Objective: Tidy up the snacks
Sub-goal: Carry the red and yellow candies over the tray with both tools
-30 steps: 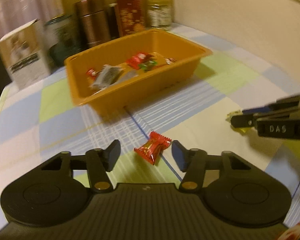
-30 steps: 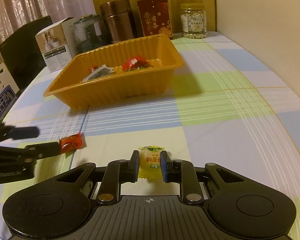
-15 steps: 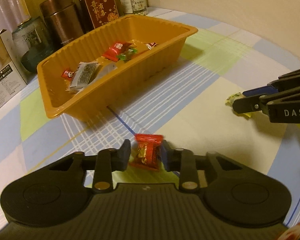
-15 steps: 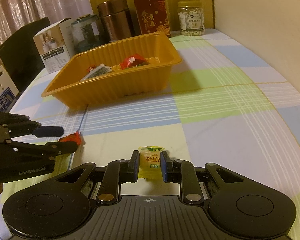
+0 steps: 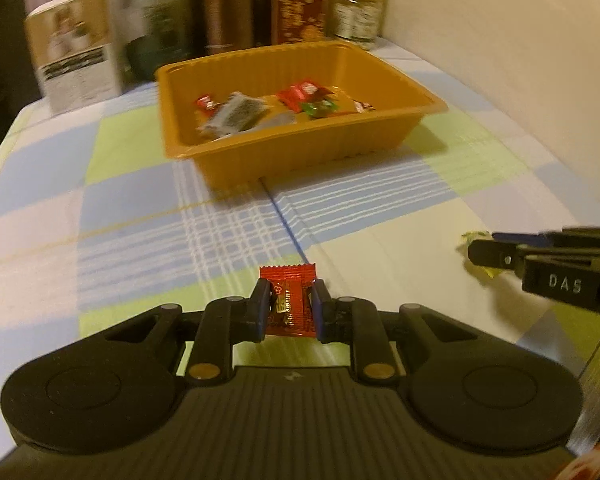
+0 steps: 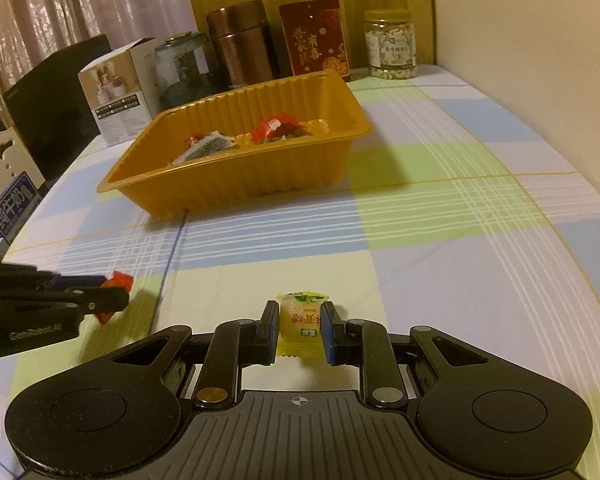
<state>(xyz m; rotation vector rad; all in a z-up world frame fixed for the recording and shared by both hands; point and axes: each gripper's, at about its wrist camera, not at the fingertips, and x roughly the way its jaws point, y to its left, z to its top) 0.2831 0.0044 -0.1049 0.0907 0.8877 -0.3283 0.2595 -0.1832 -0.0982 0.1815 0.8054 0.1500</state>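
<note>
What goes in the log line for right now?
left gripper: shut on red candy | right gripper: shut on yellow candy | tray: waiting

Cream wall [image 6: 520, 40], pale curtain [image 6: 80, 0], checked tablecloth [image 6: 440, 240], dim warm light

A table covered with a checked cloth [image 6: 440, 216] of pale blue, light green and cream squares with thin white and yellow lines carries everything. A rectangular orange plastic tray with ribbed walls [image 6: 240, 176] stands on the cloth toward the far side. Behind it, along the back edge, stand a white cardboard box printed with a picture [image 6: 118, 92], a dark green glass jar [image 6: 184, 68], a tall copper-brown metal canister [image 6: 244, 44], a red box with gold lettering [image 6: 316, 38] and a clear plastic jar of pale nuts with a yellowish lid [image 6: 390, 44], near the wall corner.
</note>
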